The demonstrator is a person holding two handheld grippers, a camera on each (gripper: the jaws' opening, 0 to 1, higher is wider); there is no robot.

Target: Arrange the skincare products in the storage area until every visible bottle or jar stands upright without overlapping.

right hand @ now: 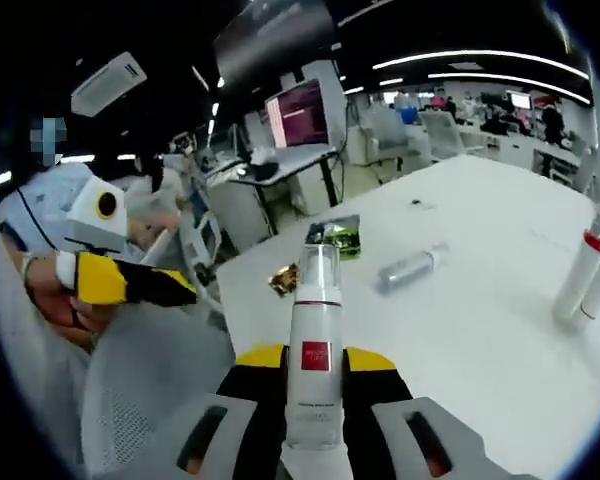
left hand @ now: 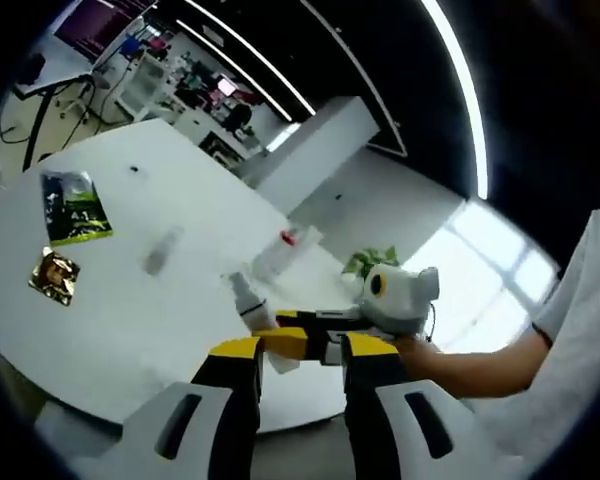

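The right tongs (right hand: 315, 385) pinch a white pump bottle (right hand: 315, 355) with a clear cap and a red square label, the two yellow-tipped jaws pressed against its sides low on the body. In the right gripper view the bottle stands along the jaws, its cap pointing toward the white surface (right hand: 480, 330). The same right tongs (left hand: 305, 345) appear in the left gripper view, coming in from the right in a person's hand (left hand: 420, 355), with the white bottle (left hand: 252, 305) at their tip, just at the near edge of the surface (left hand: 130, 300).

The left tongs (left hand: 302, 375) are spread apart with nothing between the jaws; the held bottle lies just beyond their tips. From the right gripper view the left tongs (right hand: 155, 285) sit off the surface's edge, gripped by a hand (right hand: 60, 300), too side-on there to judge the gap.

Taking the held bottle as the landmark: beyond it, a clear bottle (right hand: 410, 266) lies on its side on the surface. Just past the held bottle's cap lie a green packet (right hand: 335, 235) and, beside that, a small gold packet (right hand: 283, 280). Well to the right of the held bottle, two white bottles with red bands (right hand: 580, 275) stand upright close together near the surface's far side.
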